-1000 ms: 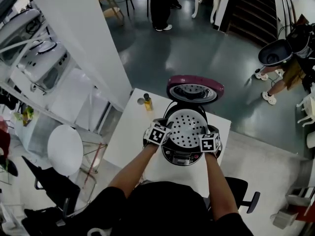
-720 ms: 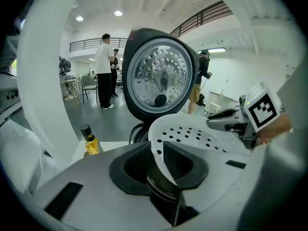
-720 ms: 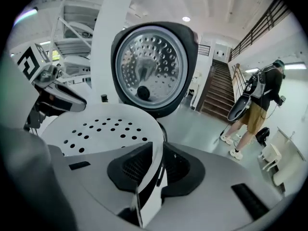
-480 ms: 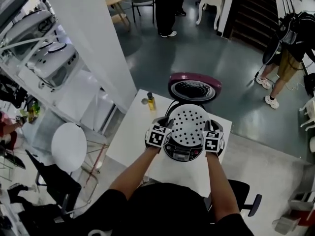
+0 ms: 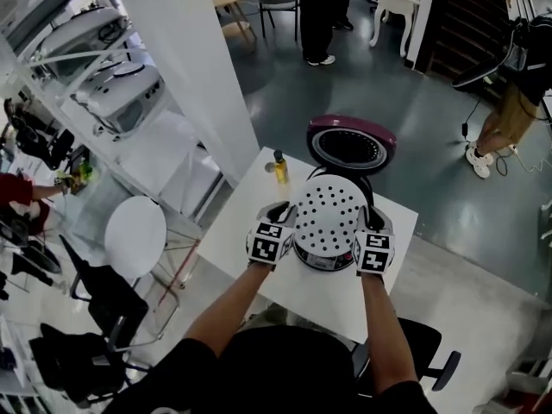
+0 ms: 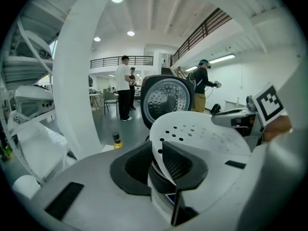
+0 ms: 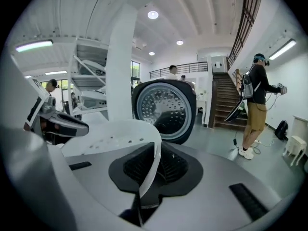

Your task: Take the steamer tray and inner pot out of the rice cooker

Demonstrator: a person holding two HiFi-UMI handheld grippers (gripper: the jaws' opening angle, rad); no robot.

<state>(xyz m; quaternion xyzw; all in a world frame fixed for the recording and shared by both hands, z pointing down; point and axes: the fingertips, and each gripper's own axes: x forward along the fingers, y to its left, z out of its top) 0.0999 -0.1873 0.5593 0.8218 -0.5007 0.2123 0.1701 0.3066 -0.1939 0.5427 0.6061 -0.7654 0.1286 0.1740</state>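
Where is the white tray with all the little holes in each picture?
Head view: the steamer tray is in the middle, over the white table.
Left gripper view: centre-right, its rim in the left gripper's closing jaws.
Right gripper view: centre-left, its rim in the right gripper's closing jaws.
Shared landmark: the open lid just behind the tray.

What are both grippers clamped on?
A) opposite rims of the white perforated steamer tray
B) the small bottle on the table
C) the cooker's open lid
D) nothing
A: the left gripper and the right gripper each have the rim of the steamer tray between their jaws, which are closing on it from opposite sides.
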